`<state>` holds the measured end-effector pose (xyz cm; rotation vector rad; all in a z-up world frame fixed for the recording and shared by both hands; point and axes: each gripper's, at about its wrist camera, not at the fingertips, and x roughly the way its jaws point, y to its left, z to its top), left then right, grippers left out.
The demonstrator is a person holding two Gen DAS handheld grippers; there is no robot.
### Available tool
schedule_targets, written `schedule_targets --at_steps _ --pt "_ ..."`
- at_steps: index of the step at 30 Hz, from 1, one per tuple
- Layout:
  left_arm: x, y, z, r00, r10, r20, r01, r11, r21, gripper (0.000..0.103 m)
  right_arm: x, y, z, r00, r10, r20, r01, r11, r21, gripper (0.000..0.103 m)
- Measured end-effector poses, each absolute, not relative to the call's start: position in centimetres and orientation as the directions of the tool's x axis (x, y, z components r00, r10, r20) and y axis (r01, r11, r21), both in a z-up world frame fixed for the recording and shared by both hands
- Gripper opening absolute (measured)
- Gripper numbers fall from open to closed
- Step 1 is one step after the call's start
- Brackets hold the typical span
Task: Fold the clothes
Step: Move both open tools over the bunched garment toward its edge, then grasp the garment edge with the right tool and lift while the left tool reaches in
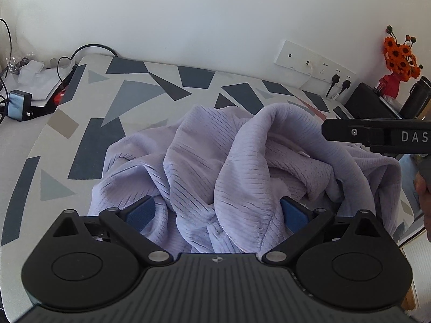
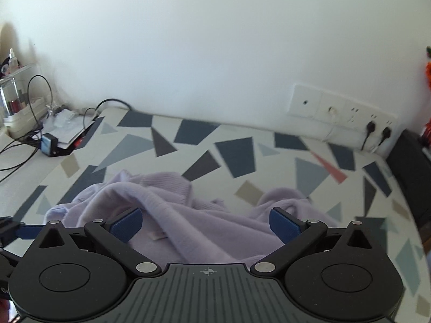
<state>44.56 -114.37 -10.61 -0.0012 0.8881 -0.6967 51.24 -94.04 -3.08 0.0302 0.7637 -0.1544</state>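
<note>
A lilac ribbed garment (image 1: 242, 167) is seen crumpled in a heap on the patterned table (image 1: 89, 134); no fold is made yet, so the step is judged to be the first pick-up and spreading out. Left gripper (image 1: 216, 212): jaws spread wide, a bunched ridge of cloth between them, nothing clamped. Right gripper (image 2: 206, 224): jaws likewise wide apart over the cloth, nothing held.

Next move, as judged: an edge or shoulder seam has to be found and pinched by each gripper, then the heap pulled flat. Seams are buried in the folds, so a bunched or double layer may be caught.

Plenty of bare table is left beyond the heap. Cables and a charger (image 1: 18, 105) are noted at the far left corner, wall sockets (image 1: 317, 63) and orange flowers (image 1: 401, 56) at the right; all well apart.
</note>
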Motion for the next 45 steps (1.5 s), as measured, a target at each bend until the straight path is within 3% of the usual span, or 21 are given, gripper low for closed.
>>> schedule_targets --at_steps 7,11,14,15,19,22,28,35,40,45 --pt "43.5 -114.8 -11.0 0.441 -0.534 -0.721 0.522 0.807 -0.278 0.1 52.9 -93.4 -4.9 0.668 -0.094 -0.738 0.104 0.994 -0.032 0.077" --pt "42.1 -115.4 -10.9 0.451 -0.519 -0.726 0.506 0.819 -0.271 0.1 53.9 -93.1 -5.8 0.665 -0.081 -0.743 0.055 0.997 -0.059 0.073" --pt "40.7 -116.2 -10.8 0.449 -0.515 -0.73 0.511 0.818 -0.264 0.1 55.0 -92.8 -6.6 0.657 -0.038 -0.753 -0.008 0.998 -0.057 0.062" --pt "40.3 -116.4 -10.8 0.449 -0.513 -0.731 0.514 0.818 -0.258 0.1 55.3 -92.7 -6.8 0.655 -0.02 -0.755 -0.03 0.998 -0.052 0.057" --pt "39.2 -117.1 -10.4 0.463 -0.495 -0.735 0.52 0.823 -0.228 0.1 55.4 -92.6 -6.9 0.675 0.043 -0.736 -0.083 0.996 -0.018 0.021" --pt "38.9 -116.5 -9.7 0.493 -0.491 -0.718 0.49 0.839 -0.238 0.1 54.4 -94.0 -6.2 0.713 0.07 -0.698 -0.055 0.998 0.043 0.013" --pt "38.5 -115.0 -8.2 0.554 -0.484 -0.677 0.492 0.846 -0.203 0.1 49.8 -100.4 -4.0 0.815 0.037 -0.578 0.082 0.981 0.178 0.011" --pt "39.7 -114.2 -7.3 0.628 -0.439 -0.643 0.505 0.858 -0.092 0.1 44.3 -108.7 -2.3 0.854 -0.164 -0.495 0.321 0.913 0.252 0.011" --pt "42.8 -114.2 -8.5 0.624 -0.398 -0.672 0.498 0.866 -0.051 0.1 41.1 -113.5 -3.5 0.804 -0.306 -0.509 0.496 0.818 0.29 0.011" --pt "43.8 -116.2 -10.7 0.65 -0.347 -0.676 0.562 0.819 0.12 0.1 39.5 -114.9 -5.6 0.742 -0.32 -0.589 0.566 0.77 0.294 0.011"
